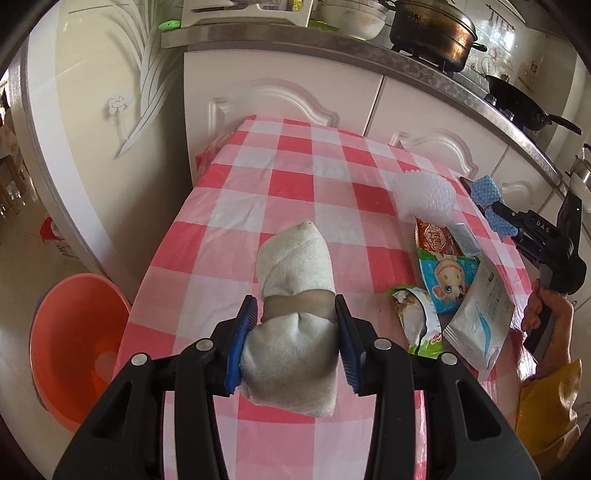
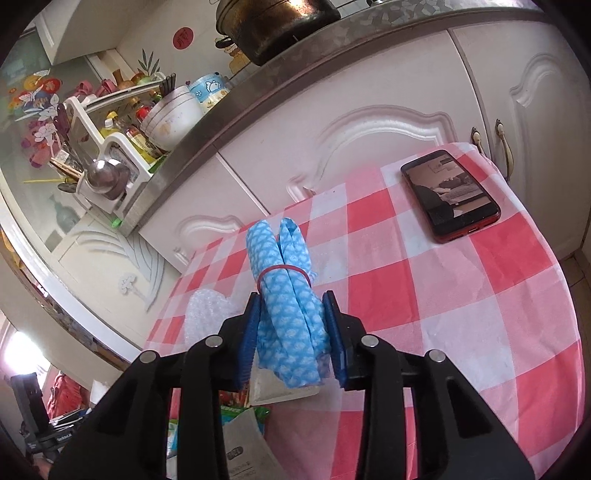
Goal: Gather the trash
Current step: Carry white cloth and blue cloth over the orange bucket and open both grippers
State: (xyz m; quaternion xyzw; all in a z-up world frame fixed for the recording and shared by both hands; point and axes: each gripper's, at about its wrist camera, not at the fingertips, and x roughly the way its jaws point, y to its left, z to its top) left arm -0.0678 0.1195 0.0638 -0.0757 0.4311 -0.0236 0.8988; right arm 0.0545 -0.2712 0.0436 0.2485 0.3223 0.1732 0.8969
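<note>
Left gripper [image 1: 295,321]: blue pads are clamping a white cloth roll [image 1: 295,295] from both sides; the roll is sticking forward past the fingers, above the table.
White roll: a tan band [image 1: 295,304] is wrapping its middle, level with the pad tips.
Right gripper [image 2: 291,321]: jaws are pressing together on a blue cloth roll [image 2: 288,291]; the same gripper is showing at the right edge of the left view [image 1: 532,229].
Blue roll: a red rubber band [image 2: 282,271] is binding it just ahead of the pads; its far end is pointing toward the cabinet doors [image 2: 369,147].
Table [image 1: 295,177]: a red-and-white checked cover is lying over it, and it is standing against the cabinet.
Trash, right side of table: a red packet [image 1: 434,236], a blue packet with a cartoon dog [image 1: 448,280], a green-edged packet [image 1: 417,317] and a white pouch [image 1: 480,321] are lying close together, some overlapping.
Bubble wrap [image 1: 424,199]: lying just beyond the packets, near the right gripper.
Phone [image 2: 450,195]: lying flat at the table's far right corner, well apart from the blue roll.
Basin [image 1: 74,347]: an orange basin is sitting on the floor left of the table.
Hand [image 1: 546,314]: gripping the right gripper's handle.
Counter [image 1: 406,55]: a dark pot [image 1: 432,33] is standing above the cabinets.
</note>
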